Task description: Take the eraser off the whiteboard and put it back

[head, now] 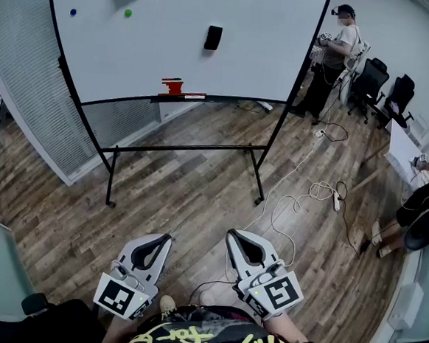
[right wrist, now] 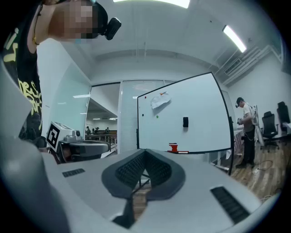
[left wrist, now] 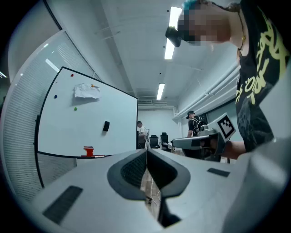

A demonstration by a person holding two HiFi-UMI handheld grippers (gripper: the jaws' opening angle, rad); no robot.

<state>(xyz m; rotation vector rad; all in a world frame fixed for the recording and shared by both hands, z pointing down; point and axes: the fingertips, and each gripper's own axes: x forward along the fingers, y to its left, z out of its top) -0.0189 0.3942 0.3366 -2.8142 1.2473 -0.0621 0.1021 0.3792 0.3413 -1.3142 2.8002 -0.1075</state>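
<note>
A black eraser sticks to the whiteboard far ahead of me; it also shows as a small dark block, the eraser in the left gripper view and the eraser in the right gripper view. My left gripper and right gripper are held low and close to my body, level, well short of the board. Both have their jaws together with nothing between them: left gripper, right gripper.
A red object and markers lie on the board's tray. The board stands on a black wheeled frame. Cables trail over the wooden floor at the right. A person stands by office chairs at the back right.
</note>
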